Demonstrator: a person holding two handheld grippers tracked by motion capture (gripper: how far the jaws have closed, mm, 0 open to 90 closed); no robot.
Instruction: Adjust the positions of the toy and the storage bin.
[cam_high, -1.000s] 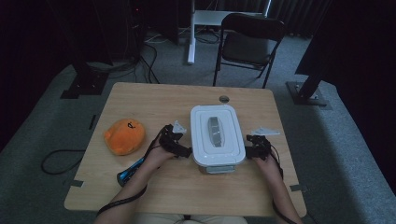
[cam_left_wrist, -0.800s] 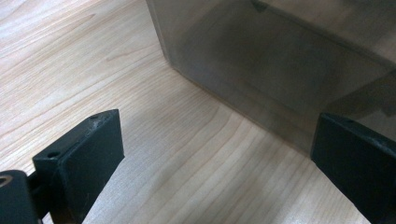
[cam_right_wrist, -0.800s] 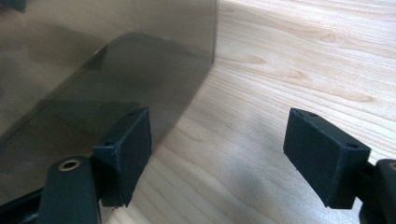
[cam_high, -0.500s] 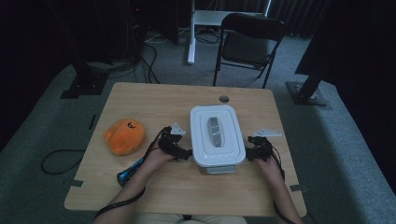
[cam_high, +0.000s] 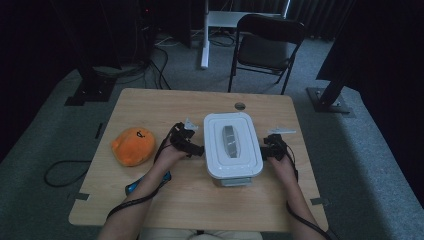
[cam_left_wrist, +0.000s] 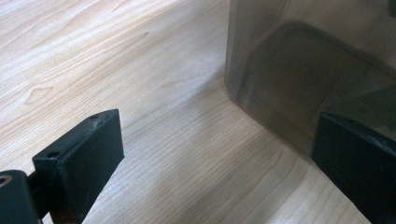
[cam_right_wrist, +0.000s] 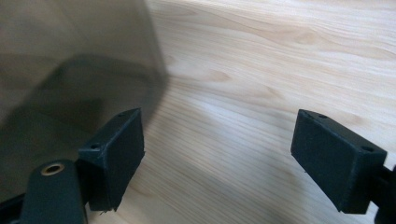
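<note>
The left gripper (cam_high: 196, 149) stands with jaws wide and nothing between them, just beside the left wall of the white lidded storage box (cam_high: 231, 145). The right gripper (cam_high: 264, 151), jaws likewise wide and just opened, with nothing between them, flanks the opposite wall. The box sits mid-table (cam_high: 200, 200), its long axis running away from the person, so each hand lies equally near a long side. An orange plush toy (cam_high: 133, 145) lies well apart to the left.

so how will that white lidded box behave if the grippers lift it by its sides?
The box looks like rigid plastic, so probably stiff. Its smooth translucent wall may be slippery. Broad flat base: unlikely to tip or roll.
</note>
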